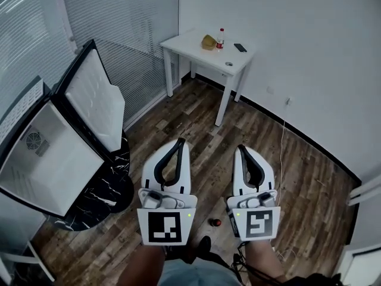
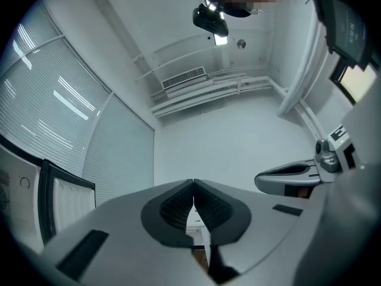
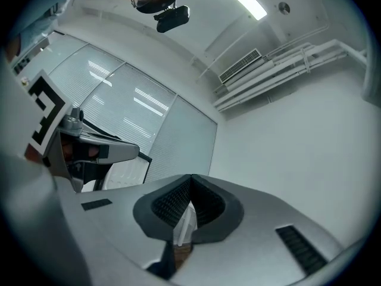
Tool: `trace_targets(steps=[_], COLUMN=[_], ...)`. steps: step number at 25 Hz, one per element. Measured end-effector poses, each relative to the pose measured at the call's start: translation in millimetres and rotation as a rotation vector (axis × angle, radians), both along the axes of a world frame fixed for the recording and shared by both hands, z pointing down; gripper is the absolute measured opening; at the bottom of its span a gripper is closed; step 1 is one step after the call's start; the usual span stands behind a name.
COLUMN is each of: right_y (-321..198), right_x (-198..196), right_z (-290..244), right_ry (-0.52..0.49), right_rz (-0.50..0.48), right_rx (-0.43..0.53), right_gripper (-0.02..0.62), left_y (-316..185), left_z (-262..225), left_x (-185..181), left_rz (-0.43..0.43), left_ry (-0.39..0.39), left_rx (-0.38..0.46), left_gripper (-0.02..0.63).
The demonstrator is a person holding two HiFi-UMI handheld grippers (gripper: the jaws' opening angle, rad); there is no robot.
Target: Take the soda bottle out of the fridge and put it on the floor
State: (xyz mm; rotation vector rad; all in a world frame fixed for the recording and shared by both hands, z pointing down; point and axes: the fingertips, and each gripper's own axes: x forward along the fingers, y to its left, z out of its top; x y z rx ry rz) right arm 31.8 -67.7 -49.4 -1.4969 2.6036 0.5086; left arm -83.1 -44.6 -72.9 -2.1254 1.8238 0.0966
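White-lined black fridge [image 1: 59,159], left of frame: door open, we see no bottle inside. Small dark red-capped soda bottle [image 1: 216,222] apparently on brown wood floor [image 1: 309,183], lower centre. White left tongs [image 1: 180,140] and right tongs [image 1: 241,148] closed, empty. We judge task done.

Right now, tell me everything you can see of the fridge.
The fridge is a small box-shaped unit at the left of the head view, dark outside and white inside. Its door is swung wide open, showing a white moulded liner. The part of the compartment in view looks bare, with a round fan grille on the back wall. It sits on a black, white-veined stand on the wood floor, beside the blinds.
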Motion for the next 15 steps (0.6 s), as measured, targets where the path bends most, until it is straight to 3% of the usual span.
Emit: trace_targets(steps=[7,12,15], right_y=[0.4,-3.6,-5.1], right_x=[-5.7,-7.2,-8.4], right_z=[-0.6,-2.2,0.6], right_ry=[0.005,-0.007,-0.005], right_rz=[-0.001,0.006,0.006], right_rx=[0.005,0.014,0.006], right_gripper=[0.011,0.012,0.011], left_y=[0.6,-1.3,-1.9], left_z=[2.0,1.4,3.6], left_x=[-5.3,-5.5,-7.8], left_rz=[-0.001,-0.001,-0.007], left_ry=[0.016,-0.015,0.014], left_rx=[-0.014,-0.005,-0.014], left_gripper=[0.017,0.017,0.017])
